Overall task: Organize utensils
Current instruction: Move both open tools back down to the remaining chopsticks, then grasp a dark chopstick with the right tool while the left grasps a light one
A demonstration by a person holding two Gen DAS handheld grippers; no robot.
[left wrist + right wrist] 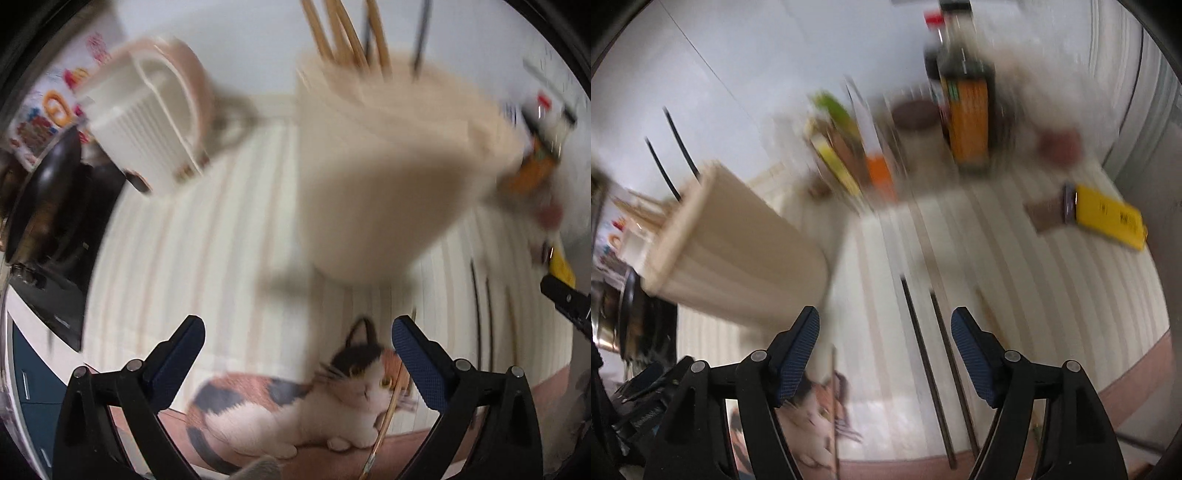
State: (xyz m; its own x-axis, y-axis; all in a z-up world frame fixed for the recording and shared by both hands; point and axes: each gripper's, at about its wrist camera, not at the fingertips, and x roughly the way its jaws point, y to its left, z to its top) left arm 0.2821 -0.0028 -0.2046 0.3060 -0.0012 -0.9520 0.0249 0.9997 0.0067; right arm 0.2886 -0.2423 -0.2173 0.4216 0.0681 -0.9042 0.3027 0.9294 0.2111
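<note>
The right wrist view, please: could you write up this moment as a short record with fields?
surface: striped mat
holder: beige utensil holder at left, dark sticks poking out of its top
loose utensils: two dark chopsticks lying side by side on the mat
right gripper: open, nothing between the pads, chopsticks just ahead
far edge: bottles, blurred
right side: yellow packet

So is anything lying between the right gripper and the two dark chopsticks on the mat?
Nothing visible. The right gripper is open, and the dark chopsticks lie on the striped mat straight ahead between its fingers; the beige holder stands off left.
</note>
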